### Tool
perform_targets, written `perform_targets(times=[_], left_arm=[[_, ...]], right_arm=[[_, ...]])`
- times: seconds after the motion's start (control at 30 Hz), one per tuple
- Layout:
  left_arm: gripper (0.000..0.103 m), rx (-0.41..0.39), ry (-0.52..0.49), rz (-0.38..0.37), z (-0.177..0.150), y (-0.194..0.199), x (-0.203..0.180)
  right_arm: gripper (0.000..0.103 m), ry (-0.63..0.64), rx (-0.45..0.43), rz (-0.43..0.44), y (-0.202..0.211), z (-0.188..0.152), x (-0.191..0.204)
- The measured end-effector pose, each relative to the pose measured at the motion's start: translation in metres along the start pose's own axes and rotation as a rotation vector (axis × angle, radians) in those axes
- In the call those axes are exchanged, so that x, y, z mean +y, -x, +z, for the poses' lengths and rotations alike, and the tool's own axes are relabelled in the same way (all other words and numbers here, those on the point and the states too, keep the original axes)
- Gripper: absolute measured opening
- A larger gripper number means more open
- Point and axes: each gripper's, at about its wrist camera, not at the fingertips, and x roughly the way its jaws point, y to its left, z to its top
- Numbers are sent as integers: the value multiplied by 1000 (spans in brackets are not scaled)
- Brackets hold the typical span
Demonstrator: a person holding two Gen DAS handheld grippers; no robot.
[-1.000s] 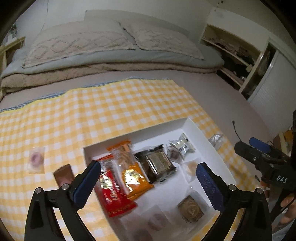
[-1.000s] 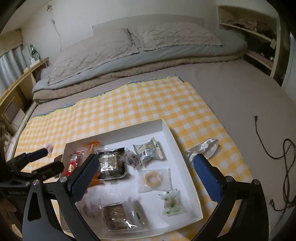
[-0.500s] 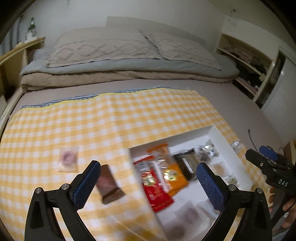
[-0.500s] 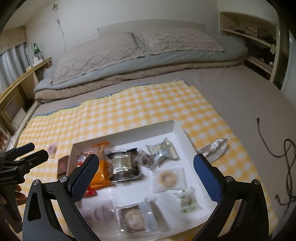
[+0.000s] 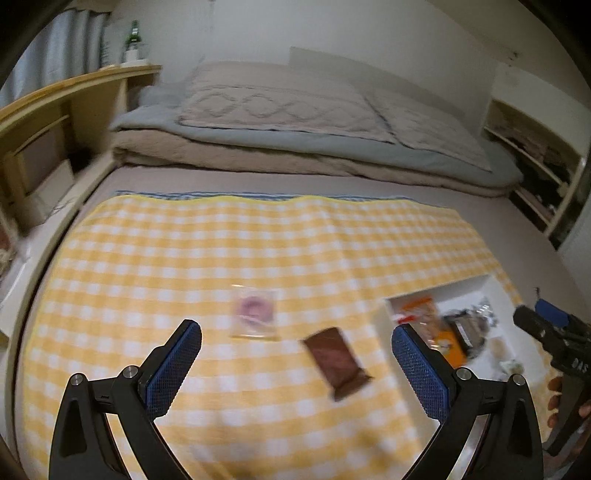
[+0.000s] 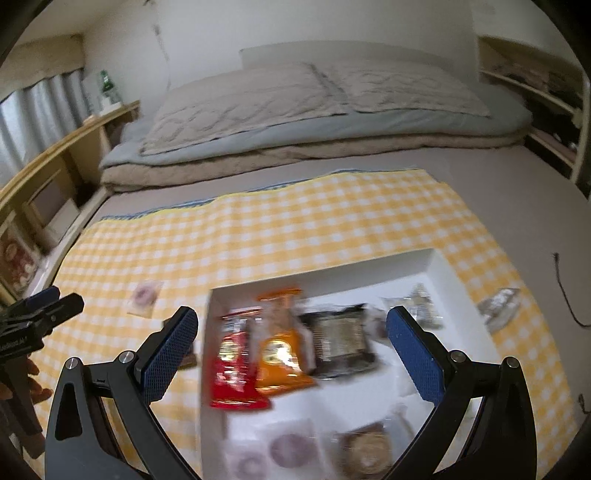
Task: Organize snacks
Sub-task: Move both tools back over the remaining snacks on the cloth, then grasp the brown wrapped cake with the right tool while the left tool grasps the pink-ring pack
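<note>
A low bed (image 5: 295, 155) fills the upper middle of both views, with 2 beige quilted pillows (image 5: 273, 103) on a grey-blue cover (image 6: 369, 122) over a tan blanket (image 5: 258, 158), and a white wall (image 5: 332, 33) behind it. A wooden shelf (image 5: 74, 96) runs down the left of the frame with a green bottle (image 5: 133, 35) on top and a grey curtain (image 6: 40, 110) above, while an open white shelf unit (image 5: 535, 147) with dark clutter stands at the right. A yellow-and-white checked cloth (image 5: 258, 251) covers the grey floor (image 6: 517, 177) across the middle, a black cable (image 6: 565, 291) lies at the right edge, and the light is dim and even.
</note>
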Motion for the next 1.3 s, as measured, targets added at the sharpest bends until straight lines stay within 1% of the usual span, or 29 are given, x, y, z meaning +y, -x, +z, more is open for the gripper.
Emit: perform_targets(times=[0.1, 0.2, 0.27, 0.33, 0.43, 0.53, 0.57, 0.63, 0.67, 0.73, 0.77, 0.83, 0.87, 0.9, 1.03, 1.13, 1.17, 1.23, 1.3], left_arm=[[103, -8, 34, 24, 1, 3, 23], [103, 4, 70, 26, 4, -1, 41], [103, 19, 65, 28, 5, -11, 50], [100, 55, 26, 59, 6, -23, 53], [90, 107, 1, 84, 9, -45, 55], [90, 181, 21, 76, 14, -75, 56], [90, 208, 25, 69, 16, -86, 55], [90, 242, 10, 69, 22, -102, 51], [89, 254, -3, 74, 24, -110, 49], [87, 291, -30, 79, 28, -132, 42], [85, 306, -32, 80, 29, -140, 41], [84, 322, -27, 77, 31, -153, 39], [83, 328, -21, 74, 33, -160, 38], [83, 331, -15, 72, 33, -166, 39], [82, 346, 16, 61, 39, -194, 39], [81, 361, 23, 66, 37, -213, 38], [78, 364, 24, 68, 37, -219, 38], [75, 377, 23, 81, 36, -233, 36], [72, 387, 34, 83, 34, -239, 35]], right_arm=[[103, 29, 13, 37, -11, -3, 23], [103, 57, 26, 64, -22, -9, 41], [103, 85, 31, 73, -30, -13, 54], [103, 114, 39, 92, -37, -16, 67], [103, 158, 60, 122, -50, -20, 87], [103, 197, 131, 150, -68, -22, 107], [100, 200, 155, 169, -73, -22, 112], [90, 211, 212, 205, -87, -23, 124], [81, 219, 239, 214, -93, -24, 129], [69, 232, 301, 233, -107, -26, 138], [66, 238, 326, 238, -113, -27, 142], [62, 250, 369, 232, -126, -30, 147], [58, 259, 384, 227, -131, -31, 149], [56, 271, 398, 224, -136, -33, 151], [55, 313, 443, 220, -154, -39, 159], [53, 319, 483, 186, -166, -45, 158], [52, 321, 486, 185, -169, -46, 158], [53, 356, 478, 181, -170, -49, 162], [53, 375, 481, 173, -170, -50, 164]])
